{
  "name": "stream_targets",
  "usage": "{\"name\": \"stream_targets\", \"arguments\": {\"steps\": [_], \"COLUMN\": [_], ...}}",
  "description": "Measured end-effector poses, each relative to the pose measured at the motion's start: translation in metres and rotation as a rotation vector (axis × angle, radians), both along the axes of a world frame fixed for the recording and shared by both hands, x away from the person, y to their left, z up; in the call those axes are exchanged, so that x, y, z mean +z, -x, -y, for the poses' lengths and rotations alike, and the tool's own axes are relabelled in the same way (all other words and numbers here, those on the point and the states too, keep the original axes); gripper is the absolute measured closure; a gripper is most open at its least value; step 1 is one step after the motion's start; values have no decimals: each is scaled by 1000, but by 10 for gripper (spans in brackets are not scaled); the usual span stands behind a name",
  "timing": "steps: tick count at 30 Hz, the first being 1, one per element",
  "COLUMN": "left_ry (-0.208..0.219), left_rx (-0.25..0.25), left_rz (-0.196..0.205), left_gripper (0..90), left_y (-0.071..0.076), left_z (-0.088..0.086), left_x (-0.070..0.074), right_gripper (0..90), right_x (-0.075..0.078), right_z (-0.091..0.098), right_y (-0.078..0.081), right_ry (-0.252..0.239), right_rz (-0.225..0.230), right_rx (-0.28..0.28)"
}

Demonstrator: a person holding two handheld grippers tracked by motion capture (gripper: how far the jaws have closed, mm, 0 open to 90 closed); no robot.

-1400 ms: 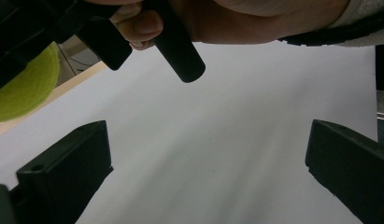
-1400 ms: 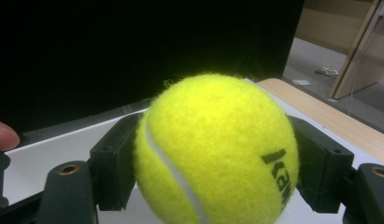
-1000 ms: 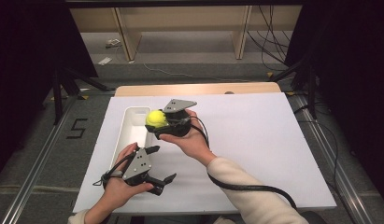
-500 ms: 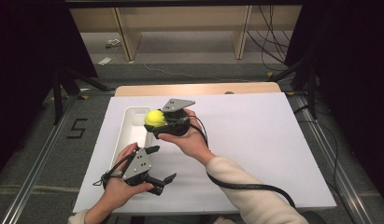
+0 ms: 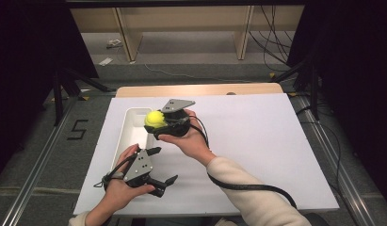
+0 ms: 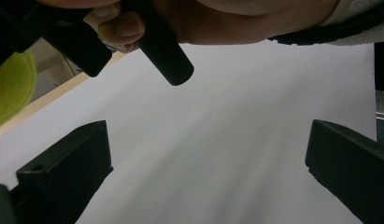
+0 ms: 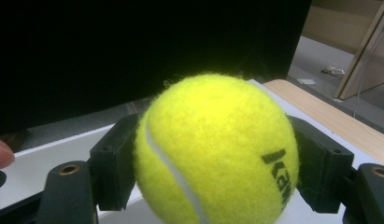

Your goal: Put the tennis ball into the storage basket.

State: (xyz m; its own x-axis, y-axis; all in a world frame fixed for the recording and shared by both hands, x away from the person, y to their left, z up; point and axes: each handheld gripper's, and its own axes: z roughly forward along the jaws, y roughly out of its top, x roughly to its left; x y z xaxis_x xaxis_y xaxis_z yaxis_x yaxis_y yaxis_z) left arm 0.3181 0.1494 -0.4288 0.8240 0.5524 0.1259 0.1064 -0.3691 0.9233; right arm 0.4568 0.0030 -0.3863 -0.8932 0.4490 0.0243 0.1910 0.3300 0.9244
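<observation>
Right now you are holding the ball (image 5: pixel 155 118) in your right gripper (image 5: pixel 159 123). Its jaws are pressing on both sides of the ball — you can see that best in the right gripper view, where the ball (image 7: pixel 216 151) is sitting snug between the two black jaws. So the picking-up part looks done.

The ball is up in the air, not on the table (image 5: pixel 257 141). From the high view it is hanging over the right edge of the white tray (image 5: pixel 133 133), near the far end of it. I think the tray is where the ball is going, but that is my guess. Nothing seems to be lying in the tray yet, as far as the high view shows.

Your left gripper (image 5: pixel 159 167) is sitting low over the near part of the table, just beside the near end of the tray. Its jaws are wide apart and holding nothing — the left gripper view shows bare white table between them.

What is left, I think: bringing the ball a bit more over the tray, lowering it, and letting the jaws go.
</observation>
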Motion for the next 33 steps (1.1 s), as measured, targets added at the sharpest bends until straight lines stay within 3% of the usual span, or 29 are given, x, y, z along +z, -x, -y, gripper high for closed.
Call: {"name": "stream_targets", "arguments": {"steps": [33], "left_ry": [0], "left_rx": [-2], "left_rz": [1], "left_gripper": [0], "left_y": [0], "left_z": [0], "left_x": [0], "right_gripper": [267], "right_x": [0], "right_z": [-13], "right_y": [-3], "right_ry": [4], "right_rz": [-2], "right_rx": [16]}}
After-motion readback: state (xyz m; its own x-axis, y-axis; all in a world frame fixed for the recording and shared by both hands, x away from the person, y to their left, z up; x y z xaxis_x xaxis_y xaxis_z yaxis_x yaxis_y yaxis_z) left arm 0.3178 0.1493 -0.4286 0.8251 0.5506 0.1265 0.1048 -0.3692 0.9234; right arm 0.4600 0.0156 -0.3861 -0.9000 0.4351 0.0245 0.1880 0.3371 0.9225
